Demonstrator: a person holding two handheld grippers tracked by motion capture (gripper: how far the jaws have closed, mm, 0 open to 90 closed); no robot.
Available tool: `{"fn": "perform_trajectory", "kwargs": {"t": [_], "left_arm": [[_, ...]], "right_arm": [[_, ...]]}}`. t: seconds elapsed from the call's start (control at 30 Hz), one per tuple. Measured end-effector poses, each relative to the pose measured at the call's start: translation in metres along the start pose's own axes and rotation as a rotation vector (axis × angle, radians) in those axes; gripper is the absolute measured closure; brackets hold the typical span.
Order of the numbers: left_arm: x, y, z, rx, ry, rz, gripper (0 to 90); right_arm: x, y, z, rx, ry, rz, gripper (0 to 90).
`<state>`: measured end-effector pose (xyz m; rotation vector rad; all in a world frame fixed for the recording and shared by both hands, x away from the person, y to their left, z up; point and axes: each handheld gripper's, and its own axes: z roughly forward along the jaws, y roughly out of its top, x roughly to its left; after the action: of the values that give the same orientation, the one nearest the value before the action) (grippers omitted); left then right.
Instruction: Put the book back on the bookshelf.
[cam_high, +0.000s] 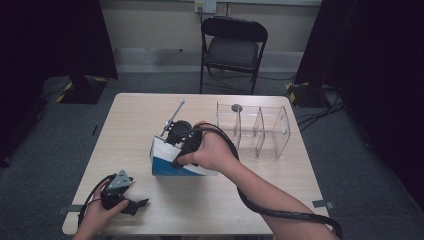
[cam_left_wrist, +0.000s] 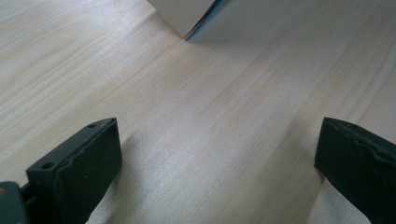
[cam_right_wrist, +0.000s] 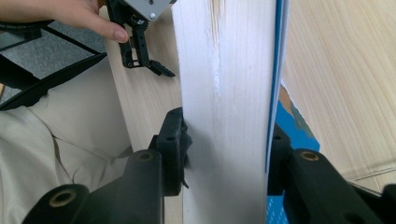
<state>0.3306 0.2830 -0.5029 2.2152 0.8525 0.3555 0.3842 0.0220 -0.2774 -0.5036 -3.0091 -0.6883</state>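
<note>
On the pale wooden table (cam_high: 150, 107), which carries everything we work with, the largest thing after it is a clear plastic organizer (cam_high: 254, 130) with upright dividers, standing near the far right corner. Just left of it, around the middle of the table, we hold a thick book (cam_high: 165, 162) with a blue and white cover, stood on one edge so that its white page block faces up toward our right gripper. Our right gripper (cam_high: 181, 141) comes down on the book from above, and in the right gripper view (cam_right_wrist: 224, 154) its two black jaws pinch the volume, one pressed against the page block, the other against the blue cover, with the book (cam_right_wrist: 224, 93) rising between them. Our right hand (cam_high: 212, 152) wraps the handle, and its black cable trails back along the forearm toward the near right edge. Near the front left corner, well apart from the book, our left gripper (cam_high: 136, 205) rests low over the tabletop in our left hand (cam_high: 97, 215); in the left gripper view its jaws stand spread wide over bare wood (cam_left_wrist: 201, 121) with nothing between them, and a corner of the book (cam_left_wrist: 196, 16) shows at the top.
</note>
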Motion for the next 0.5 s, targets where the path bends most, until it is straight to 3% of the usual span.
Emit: {"fn": "perform_trajectory", "kwargs": {"t": [0.23,0.5], "left_arm": [[-0.001,0.0,0.0,-0.006,0.001,-0.012,0.0],[-0.001,0.0,0.001,-0.004,0.002,-0.013,0.0]], "right_arm": [[0.002,-0.001,0.001,0.011,0.004,-0.014,61.3],[0.006,-0.002,-0.012,0.005,0.05,0.01,61.0]]}}
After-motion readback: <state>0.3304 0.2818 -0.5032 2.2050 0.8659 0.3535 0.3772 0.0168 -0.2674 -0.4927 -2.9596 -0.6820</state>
